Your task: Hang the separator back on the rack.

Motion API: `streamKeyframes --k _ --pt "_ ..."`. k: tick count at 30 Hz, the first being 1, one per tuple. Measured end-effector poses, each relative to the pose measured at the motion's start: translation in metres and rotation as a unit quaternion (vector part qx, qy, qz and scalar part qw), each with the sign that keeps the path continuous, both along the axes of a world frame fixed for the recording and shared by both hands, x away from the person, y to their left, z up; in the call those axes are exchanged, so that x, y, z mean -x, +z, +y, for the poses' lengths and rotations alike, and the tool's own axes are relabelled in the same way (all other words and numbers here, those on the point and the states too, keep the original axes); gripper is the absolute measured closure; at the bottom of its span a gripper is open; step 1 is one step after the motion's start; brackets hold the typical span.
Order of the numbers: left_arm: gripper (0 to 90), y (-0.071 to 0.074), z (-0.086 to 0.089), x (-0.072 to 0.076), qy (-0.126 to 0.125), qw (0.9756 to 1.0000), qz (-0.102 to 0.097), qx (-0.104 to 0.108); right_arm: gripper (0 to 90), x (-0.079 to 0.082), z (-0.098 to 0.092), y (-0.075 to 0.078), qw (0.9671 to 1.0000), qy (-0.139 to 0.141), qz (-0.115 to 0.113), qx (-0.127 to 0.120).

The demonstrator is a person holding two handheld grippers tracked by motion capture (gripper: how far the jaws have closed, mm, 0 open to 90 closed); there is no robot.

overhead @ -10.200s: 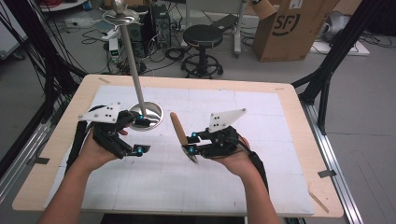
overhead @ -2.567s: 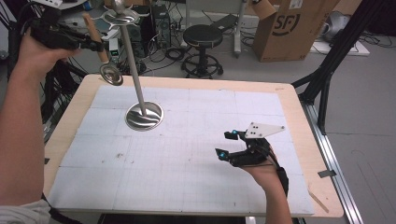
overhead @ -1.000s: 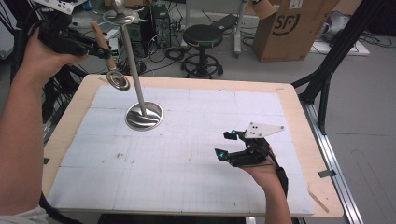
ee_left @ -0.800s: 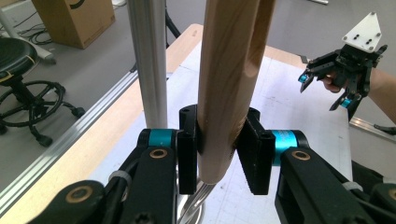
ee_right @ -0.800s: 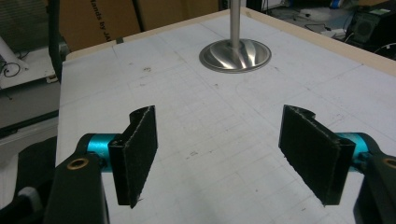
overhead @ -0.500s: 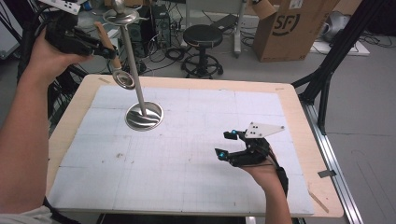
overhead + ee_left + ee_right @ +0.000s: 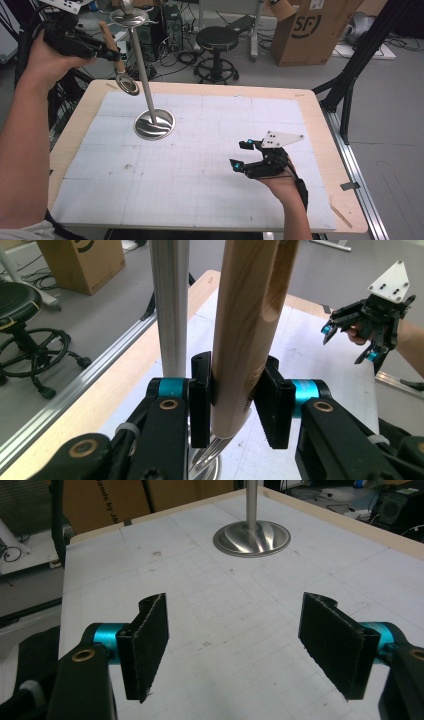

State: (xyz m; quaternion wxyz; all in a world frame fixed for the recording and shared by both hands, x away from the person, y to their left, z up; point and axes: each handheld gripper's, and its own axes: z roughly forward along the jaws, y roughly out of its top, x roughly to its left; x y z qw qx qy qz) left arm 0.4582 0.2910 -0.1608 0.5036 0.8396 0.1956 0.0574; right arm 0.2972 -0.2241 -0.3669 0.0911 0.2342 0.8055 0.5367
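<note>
The wooden-handled ladle is up in the air off the far left corner of the table, hanging bowl-down with its round metal bowl just beside the pole of the metal stand. The left tongs are clamped on the wooden handle; from the left gripper view you can see both black pads pressed flat against the wood, with the shiny pole right next to it on the left. The person's left hand is raised well above the table edge.

The stand itself sits on the white gridded mat, round base toward the far left part, with a small dish on top of the pole.

The right tongs are parked low over the near right part of the mat, jaws spread wide with nothing between them; the right gripper view shows bare mat in the gap and the stand's base farther off. Behind the table there's a black stool and a cardboard box on the floor.
</note>
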Motion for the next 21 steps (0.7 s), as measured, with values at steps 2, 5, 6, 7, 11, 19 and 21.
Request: streamKeyframes --k 2,5,6,7,11,19,21 --pt "69.6 -0.0008 -0.0005 -0.0006 0.0 1.0 0.007 0.003 27.3 0.0001 -0.0001 0.0 1.0 0.0 0.0 0.0" --pt "69.0 -0.001 -0.0004 -0.0008 0.002 1.0 0.007 0.002 27.4 0.0004 -0.001 0.0003 1.0 -0.001 -0.001 -0.002" --pt "68.7 -0.0011 -0.0001 -0.0012 0.003 1.0 0.005 0.003 27.4 0.0008 -0.0012 0.0005 1.0 -0.002 0.001 -0.002" --pt "68.3 -0.0009 0.0 -0.0011 0.006 1.0 0.004 0.003 27.3 0.0006 -0.0012 0.0004 1.0 -0.002 0.0 -0.003" --pt "63.5 -0.0007 0.0018 -0.0018 0.01 0.9999 0.001 0.006 27.4 0.0 -0.0001 -0.0002 1.0 0.0 0.001 0.001" --pt "51.9 -0.0023 0.0022 -0.0016 0.026 0.9997 -0.001 0.002 27.3 -0.0001 0.0002 -0.0003 1.0 0.0 0.001 0.0" --pt "47.9 -0.0013 0.0045 -0.0003 0.033 0.9994 -0.005 0.001 27.3 -0.0003 0.0004 -0.0004 1.0 0.001 -0.001 0.001"
